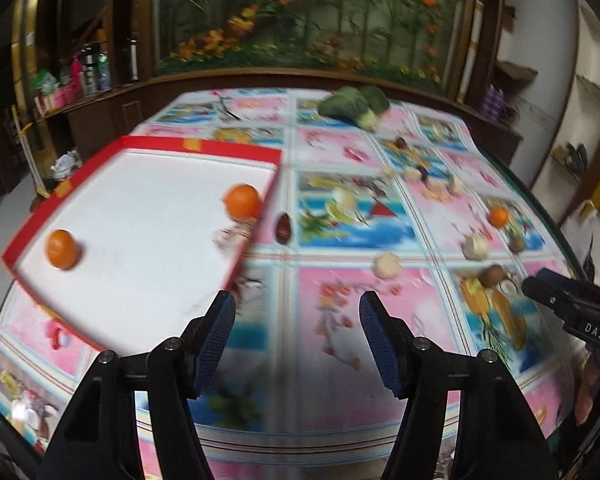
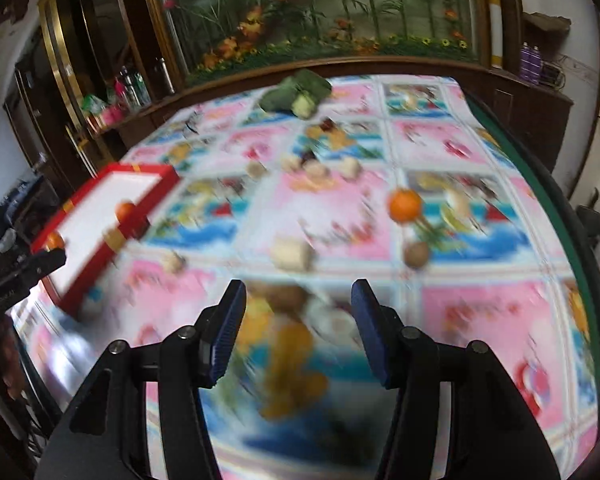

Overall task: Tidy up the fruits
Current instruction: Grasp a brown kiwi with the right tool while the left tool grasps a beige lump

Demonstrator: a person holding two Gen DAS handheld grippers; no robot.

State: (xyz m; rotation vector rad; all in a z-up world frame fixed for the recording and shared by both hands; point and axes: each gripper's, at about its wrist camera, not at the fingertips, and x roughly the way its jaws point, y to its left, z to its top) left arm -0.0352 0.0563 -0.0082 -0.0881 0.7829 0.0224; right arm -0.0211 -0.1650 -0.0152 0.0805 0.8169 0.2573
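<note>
A red box with a white floor lies on the table's left side and holds two oranges. A third orange sits on the patterned cloth at the right, with a brown round fruit just in front of it. My left gripper hangs open over the cloth beside the box's near right corner, nothing between its fingers. My right gripper is open too, over a printed patch of cloth, short of the orange. Motion blurs both views.
Small pale and brown pieces are scattered over the cloth. A green leafy vegetable lies at the far edge. The table's green rim curves down the right. A wooden cabinet with bottles stands behind at the left.
</note>
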